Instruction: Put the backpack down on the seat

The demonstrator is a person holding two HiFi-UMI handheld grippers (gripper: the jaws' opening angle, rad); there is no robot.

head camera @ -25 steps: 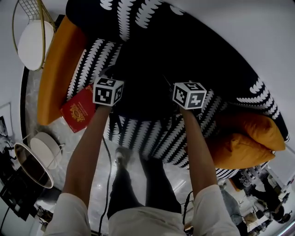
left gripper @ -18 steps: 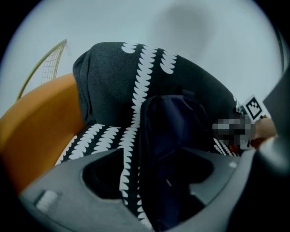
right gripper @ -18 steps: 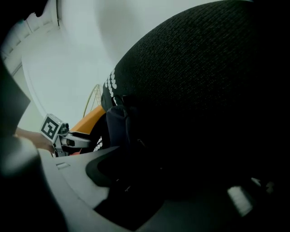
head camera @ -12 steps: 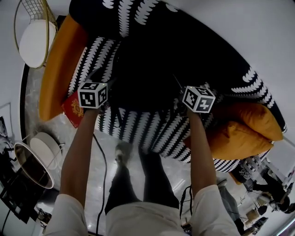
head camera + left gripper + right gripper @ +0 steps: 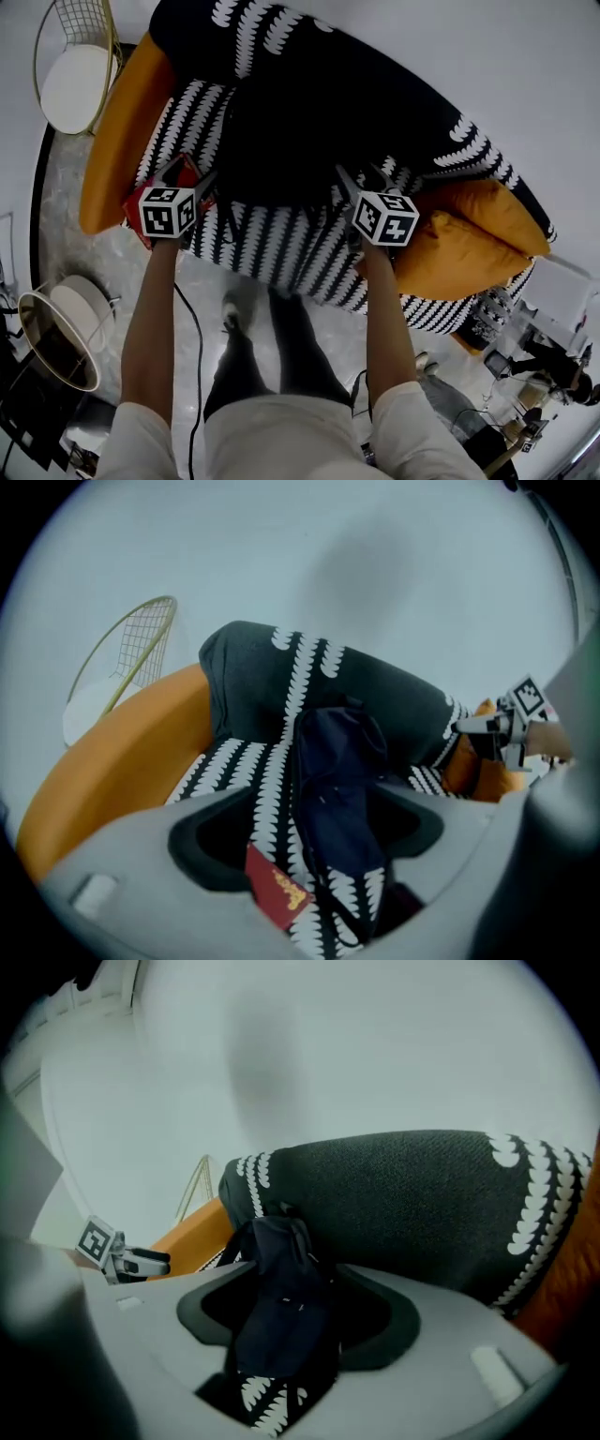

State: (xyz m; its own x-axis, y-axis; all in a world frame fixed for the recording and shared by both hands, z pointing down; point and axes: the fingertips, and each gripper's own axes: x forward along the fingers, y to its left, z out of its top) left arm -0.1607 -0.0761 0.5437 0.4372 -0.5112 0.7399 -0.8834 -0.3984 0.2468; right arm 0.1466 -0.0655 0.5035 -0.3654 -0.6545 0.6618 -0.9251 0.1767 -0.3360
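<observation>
A dark, soft-sided backpack (image 5: pixel 336 789) sits on the black-and-white patterned seat (image 5: pixel 281 248), leaning against the sofa's backrest (image 5: pixel 412 1204), with a strap trailing toward the front edge. Limp fabric like this will likely sag and fold rather than hold its shape, and it looks light. The top handle or a shoulder strap appears the surest place to take it. The bag lies ahead of both tongs and touches neither. The left tongs (image 5: pixel 309 822) and the right tongs (image 5: pixel 298 1293) gape wide and empty, one to each side of the bag. A red booklet (image 5: pixel 277 894) rests just ahead of the left tongs, beside the bag's base.
</observation>
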